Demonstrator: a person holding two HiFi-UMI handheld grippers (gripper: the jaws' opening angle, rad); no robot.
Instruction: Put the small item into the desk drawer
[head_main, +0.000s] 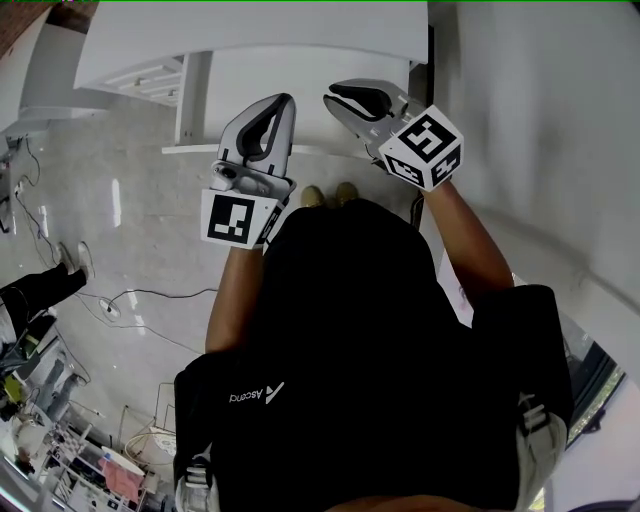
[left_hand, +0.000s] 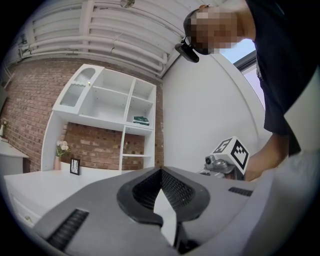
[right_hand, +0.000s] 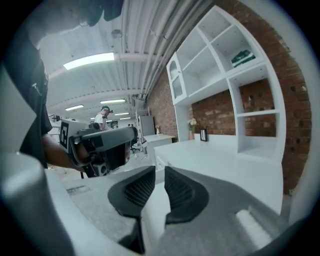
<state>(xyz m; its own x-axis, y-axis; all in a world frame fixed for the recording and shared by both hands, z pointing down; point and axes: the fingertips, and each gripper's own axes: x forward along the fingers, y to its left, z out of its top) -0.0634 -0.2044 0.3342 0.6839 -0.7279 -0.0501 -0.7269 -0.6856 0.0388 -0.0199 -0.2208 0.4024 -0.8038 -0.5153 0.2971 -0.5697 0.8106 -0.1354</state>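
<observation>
I hold both grippers up side by side over the white desk (head_main: 300, 90). My left gripper (head_main: 284, 101) is shut, its tips touching with nothing between them (left_hand: 161, 170). My right gripper (head_main: 333, 97) points slightly downward along the desk top; its jaws stand a narrow gap apart and are empty (right_hand: 160, 170). Each gripper shows in the other's view: the right one's marker cube (left_hand: 233, 152), the left one's body (right_hand: 102, 145). No small item shows in any view. A drawer front (right_hand: 161, 163) is visible on the desk's side.
A white shelf unit (left_hand: 107, 107) stands on the desk against a brick wall, with a green thing (left_hand: 141, 120) on a shelf. A flower vase (left_hand: 61, 150) and a small frame (left_hand: 75, 166) stand on the desk. Cables (head_main: 140, 300) lie on the floor. A person (right_hand: 102, 117) stands far off.
</observation>
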